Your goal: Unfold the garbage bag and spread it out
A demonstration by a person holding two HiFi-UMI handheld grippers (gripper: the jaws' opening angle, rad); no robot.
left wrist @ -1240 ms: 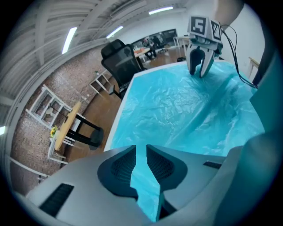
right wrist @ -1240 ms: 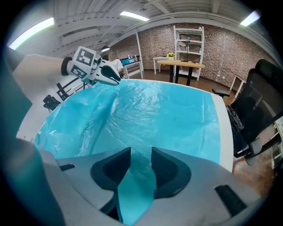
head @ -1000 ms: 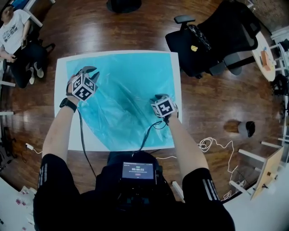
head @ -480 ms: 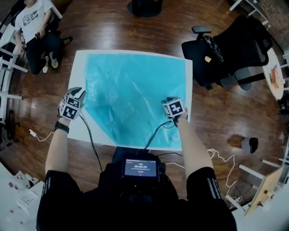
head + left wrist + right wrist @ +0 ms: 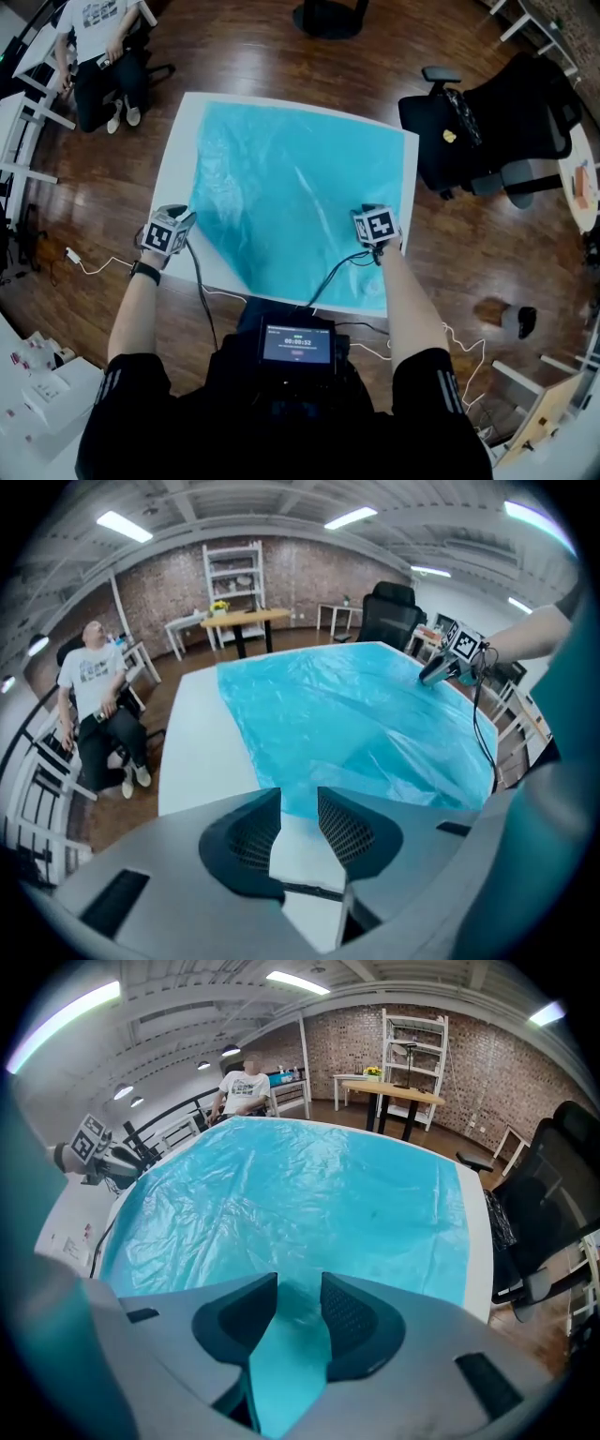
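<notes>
Left gripper (image 5: 298, 803): sits at the near left edge of the white table (image 5: 180, 155), jaws apart and just been opening, with only bare tabletop between them and the blue garbage bag (image 5: 291, 187) starting just ahead of the tips. Right gripper (image 5: 300, 1288): points down over the bag's near right part, jaws apart, with film showing under and between them but not pinched. Bag: lies unfolded and nearly flat over most of the table, lightly wrinkled, leaving a white strip bare along the left side. Beyond the table on the wooden floor: a black office chair (image 5: 487, 122) to the right, a seated person (image 5: 98, 42) at far left.
</notes>
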